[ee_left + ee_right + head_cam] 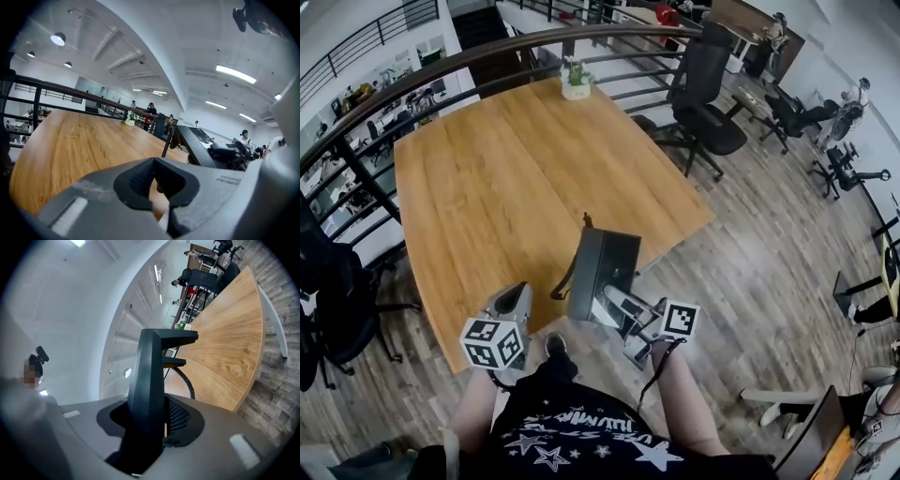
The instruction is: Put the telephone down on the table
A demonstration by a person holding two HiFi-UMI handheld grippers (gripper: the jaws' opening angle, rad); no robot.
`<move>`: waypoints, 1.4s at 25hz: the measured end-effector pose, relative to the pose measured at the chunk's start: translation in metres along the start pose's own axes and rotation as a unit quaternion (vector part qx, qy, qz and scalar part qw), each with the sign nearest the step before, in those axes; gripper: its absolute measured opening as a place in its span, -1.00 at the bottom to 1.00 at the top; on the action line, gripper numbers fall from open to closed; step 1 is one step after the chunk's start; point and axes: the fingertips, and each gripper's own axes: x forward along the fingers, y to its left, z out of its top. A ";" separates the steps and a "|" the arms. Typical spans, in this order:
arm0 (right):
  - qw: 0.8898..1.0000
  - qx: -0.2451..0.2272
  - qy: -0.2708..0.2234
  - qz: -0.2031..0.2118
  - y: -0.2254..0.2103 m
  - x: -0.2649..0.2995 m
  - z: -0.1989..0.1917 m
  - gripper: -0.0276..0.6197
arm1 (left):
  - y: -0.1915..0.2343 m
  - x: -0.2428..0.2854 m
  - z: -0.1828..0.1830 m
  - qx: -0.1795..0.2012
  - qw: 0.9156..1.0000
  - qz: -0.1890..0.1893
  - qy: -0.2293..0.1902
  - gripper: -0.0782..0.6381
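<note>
You're standing at the near edge of the long wooden counter, and the black desk telephone is hanging in the air just over that edge, tilted up on its side and not touching the wood. Your right gripper is clamping it by 1 thin edge. In the right gripper view the dark slab is sitting squarely between the 2 jaws, with the pads pressing on both faces. Your left gripper is riding just beside it, jaws drawn almost together on nothing and taking no share of the load. The black coiled cord is dangling from the telephone's left side, close to the counter's rim.

Here's what I'm watching for. That's a narrow pinch on a wide, heavy-looking body, so any quick swing is likely to be twisting it in the pads. The cord is looking ready to snag the rim and drag. And if you're setting down right at the edge, the telephone is risking a tip onto the floor; the open wood further in is looking safer.
</note>
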 end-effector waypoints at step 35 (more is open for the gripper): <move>0.980 -0.022 0.187 0.066 -0.116 0.191 0.219 -0.42 | 0.110 0.167 0.099 -0.059 0.982 0.174 -0.045 -0.78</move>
